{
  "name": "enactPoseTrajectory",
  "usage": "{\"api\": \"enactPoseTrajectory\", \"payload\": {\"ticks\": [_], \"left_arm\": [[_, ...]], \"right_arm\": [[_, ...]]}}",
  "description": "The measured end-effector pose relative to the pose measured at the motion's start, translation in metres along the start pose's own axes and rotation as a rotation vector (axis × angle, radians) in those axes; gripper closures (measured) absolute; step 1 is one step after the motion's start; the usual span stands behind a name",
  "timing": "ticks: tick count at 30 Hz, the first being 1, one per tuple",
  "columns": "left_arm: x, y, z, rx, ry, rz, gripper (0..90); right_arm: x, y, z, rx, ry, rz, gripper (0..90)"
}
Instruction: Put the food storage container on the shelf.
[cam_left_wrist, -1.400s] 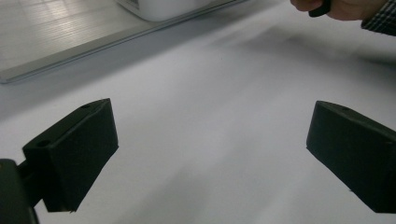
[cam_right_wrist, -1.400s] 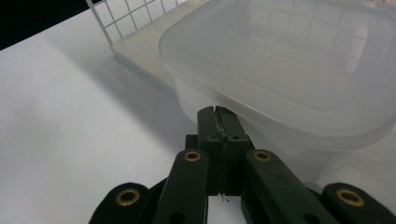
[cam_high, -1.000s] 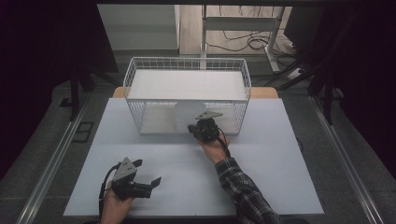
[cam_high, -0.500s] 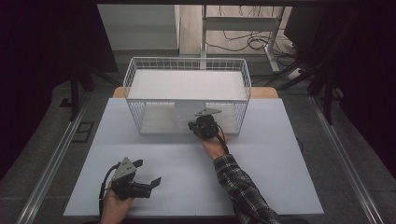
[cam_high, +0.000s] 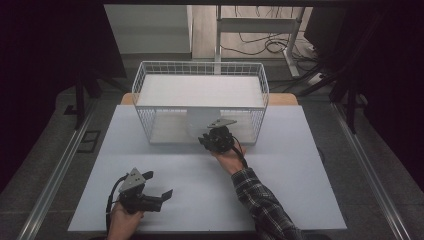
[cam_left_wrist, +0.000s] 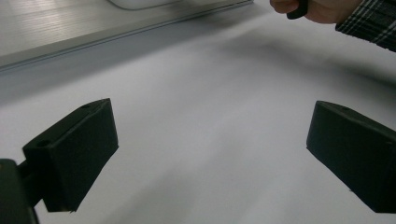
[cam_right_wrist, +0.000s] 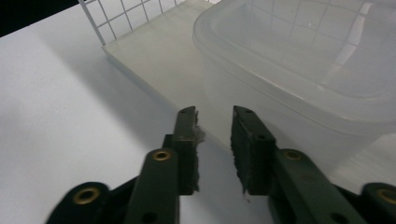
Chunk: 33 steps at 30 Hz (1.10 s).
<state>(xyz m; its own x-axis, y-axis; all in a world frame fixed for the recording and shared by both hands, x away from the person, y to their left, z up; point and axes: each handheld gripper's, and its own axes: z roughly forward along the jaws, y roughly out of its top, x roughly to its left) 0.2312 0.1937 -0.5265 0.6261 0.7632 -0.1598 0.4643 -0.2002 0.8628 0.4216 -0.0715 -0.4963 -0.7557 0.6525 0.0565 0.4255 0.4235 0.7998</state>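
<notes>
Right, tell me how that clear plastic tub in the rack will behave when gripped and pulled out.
The clear plastic tub looks thin-walled and empty, so probably light and slightly flexible. Its glossy surface may slip in the right hand-held gripper. The protruding rim likely offers the firmest hold.

A translucent plastic container (cam_right_wrist: 299, 70) stands upright inside the white wire basket (cam_high: 150, 82), on the basket's pale floor, close to its open front edge. The container is cloudy white with rounded corners and a thick rim that sticks out around the top. The basket is rectangular, with a flat white shelf across its top, and it stands toward 12 o'clock on the white table (cam_high: 300, 170).
</notes>
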Motion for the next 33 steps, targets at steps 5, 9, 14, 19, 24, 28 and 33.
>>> {"api": "enactPoseTrajectory", "payload": {"ticks": [5,9,14,19,24,28,33], "left_arm": [[0.001,0.0,0.0,-0.002,-0.007,-0.014,1.7],[0.002,0.0,-0.001,-0.006,-0.013,-0.024,1.9],[0.002,-0.001,0.0,0.003,-0.012,-0.023,1.8],[0.001,-0.001,0.001,0.007,-0.005,-0.009,1.7],[0.001,-0.002,0.002,0.014,0.003,0.006,1.7],[0.001,-0.002,0.002,0.019,0.004,0.006,1.7],[0.001,-0.002,0.003,0.025,0.001,0.0,1.7]], "right_arm": [[0.0,-0.002,-0.006,0.004,-0.004,-0.005,59.2],[-0.001,-0.005,-0.012,0.008,0.001,-0.008,54.7],[0.002,-0.009,-0.022,0.015,0.015,-0.02,46.6],[0.007,-0.016,-0.033,0.023,0.049,-0.023,33.4],[0.011,-0.022,-0.042,0.024,0.055,-0.039,25.5],[0.013,-0.03,-0.048,0.012,0.066,-0.044,15.0],[0.014,-0.035,-0.059,0.004,0.047,-0.05,5.3]]}}
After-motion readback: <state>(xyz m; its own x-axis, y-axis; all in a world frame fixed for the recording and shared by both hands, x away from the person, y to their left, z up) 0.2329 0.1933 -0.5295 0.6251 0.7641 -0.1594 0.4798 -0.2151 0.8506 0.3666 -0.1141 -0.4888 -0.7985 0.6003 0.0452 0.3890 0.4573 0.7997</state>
